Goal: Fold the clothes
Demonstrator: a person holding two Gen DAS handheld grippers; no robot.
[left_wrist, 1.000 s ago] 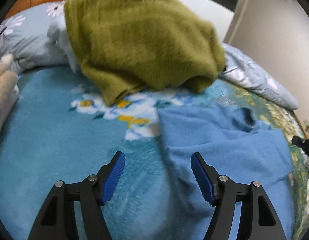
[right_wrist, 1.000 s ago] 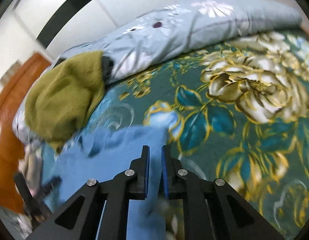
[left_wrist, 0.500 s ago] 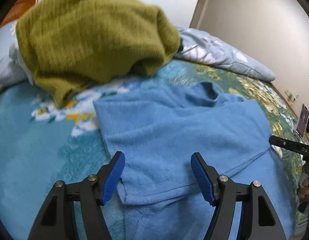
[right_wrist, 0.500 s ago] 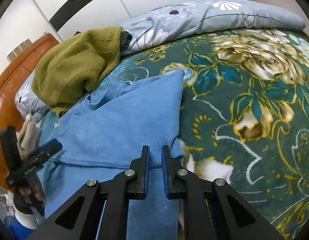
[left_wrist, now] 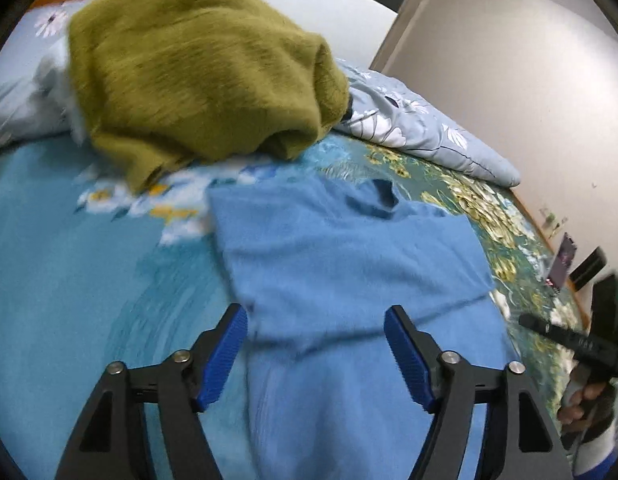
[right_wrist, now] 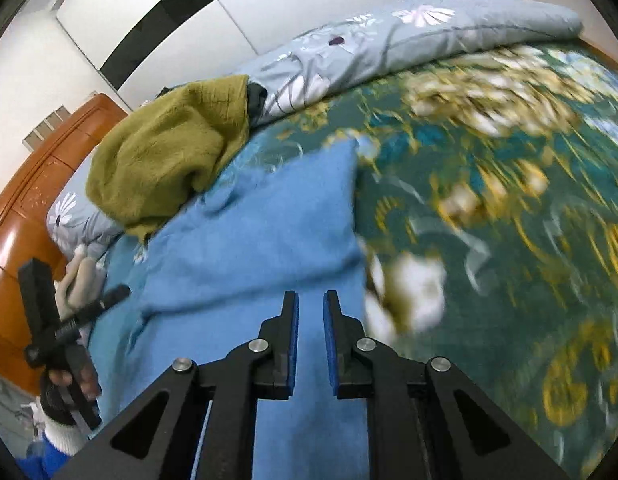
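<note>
Item: fuzzy sky-blue knit sweater (left_wrist: 349, 264), spread on the teal floral fleece blanket (left_wrist: 89, 280) that covers the bed. Its neck opening lies at the far end. A layer is doubled across the body, with a fold edge crossing just ahead of both tools.

Tool, left: your left gripper (left_wrist: 315, 354) hovers over the near-left part of the sweater, blue pads spread wide, nothing between them.

Tool, right: your right gripper (right_wrist: 310, 340) sits over the near-right part, pads drawn close with a narrow slot left. You cannot tell from these views whether any cloth is caught in that slot; it looks empty.

Other stock: 1 olive-green fuzzy knit garment (left_wrist: 197, 76), heaped at the far left against the grey floral quilt (right_wrist: 409, 40).

Risks, as judgement:
- The fleece blanket is soft; a low pinch could gather blanket with sweater and drag the bedding.
- The doubled layer is loose. Pinch only its top ply and the fold may skew or slide open.
- Both views are blurred; closing at this pace could miss the edge.
- The olive heap lies near the collar, so a far push could bunch the sweater into it.

View differences:
- Left wrist view alone shows the neck opening and the sweater's left edge.
- Right wrist view alone shows the sweater's right edge against the dark green flowers, and the orange wooden headboard (right_wrist: 37, 208).
- Each view shows the opposite tool in a hand at its margin.
</note>
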